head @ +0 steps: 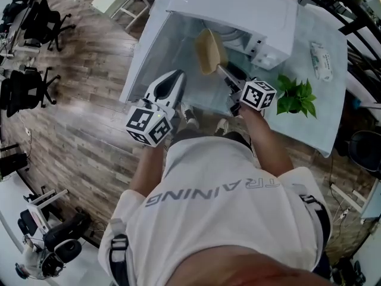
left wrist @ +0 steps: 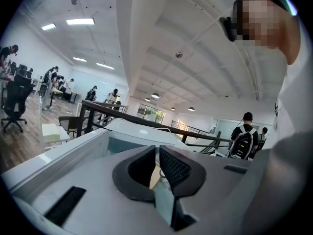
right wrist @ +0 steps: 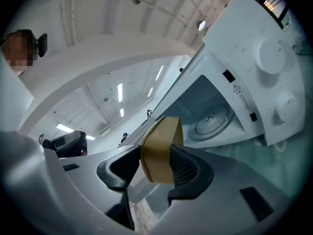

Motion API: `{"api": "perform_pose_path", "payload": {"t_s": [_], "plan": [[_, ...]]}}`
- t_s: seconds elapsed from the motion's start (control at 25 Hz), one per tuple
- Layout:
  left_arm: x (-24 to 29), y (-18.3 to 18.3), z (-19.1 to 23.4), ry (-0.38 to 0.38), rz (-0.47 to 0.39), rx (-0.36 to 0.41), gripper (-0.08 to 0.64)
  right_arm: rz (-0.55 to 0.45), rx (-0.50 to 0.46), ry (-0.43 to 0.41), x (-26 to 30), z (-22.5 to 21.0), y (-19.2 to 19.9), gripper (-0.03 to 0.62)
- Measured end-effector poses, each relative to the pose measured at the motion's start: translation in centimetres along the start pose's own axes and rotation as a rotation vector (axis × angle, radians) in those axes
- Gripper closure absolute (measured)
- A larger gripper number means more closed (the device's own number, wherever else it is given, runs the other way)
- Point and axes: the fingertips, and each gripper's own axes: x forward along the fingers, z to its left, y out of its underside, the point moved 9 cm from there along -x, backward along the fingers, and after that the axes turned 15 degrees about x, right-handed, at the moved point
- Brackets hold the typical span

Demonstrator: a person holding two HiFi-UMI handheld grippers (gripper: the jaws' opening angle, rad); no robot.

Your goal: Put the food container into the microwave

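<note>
A tan food container (head: 209, 51) is tilted in the air just in front of the white microwave (head: 238, 8). My right gripper (head: 219, 66) is shut on it. In the right gripper view the container (right wrist: 159, 151) fills the space between the black pads, and the open cavity with its round turntable (right wrist: 212, 119) lies straight beyond. The control panel with two knobs (right wrist: 271, 53) is to the cavity's right. My left gripper (head: 174, 79) hovers left of the container with its jaws almost together and nothing between them. It (left wrist: 157, 168) points up over the microwave toward the ceiling.
The microwave stands on a table with a pale teal top (head: 324, 121). A green potted plant (head: 296, 97) and a white packet (head: 321, 61) sit to the right. Office chairs (head: 44, 19) stand on the wooden floor at far left. People are visible in the room's background.
</note>
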Motion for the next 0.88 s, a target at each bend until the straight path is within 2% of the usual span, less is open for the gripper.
{"api": "perform_pose_path", "payload": {"t_s": [0.28,0.48,0.88], "plan": [[1.1,-0.1,1.8,0.018,0.01,0.019,0.509,-0.046,0.051,-0.013,4.6,-1.8,-1.3,0.385],[1.9,-0.4,2.6,0.036,0.01,0.033,0.509,-0.114,0.107,0.029,7.0,-3.7,-2.3,0.385],[3.0,-0.3,3.9,0.067,0.038,0.013,0.509,-0.259,0.124,0.073,10.9,-6.0,-5.5,0.385]]}}
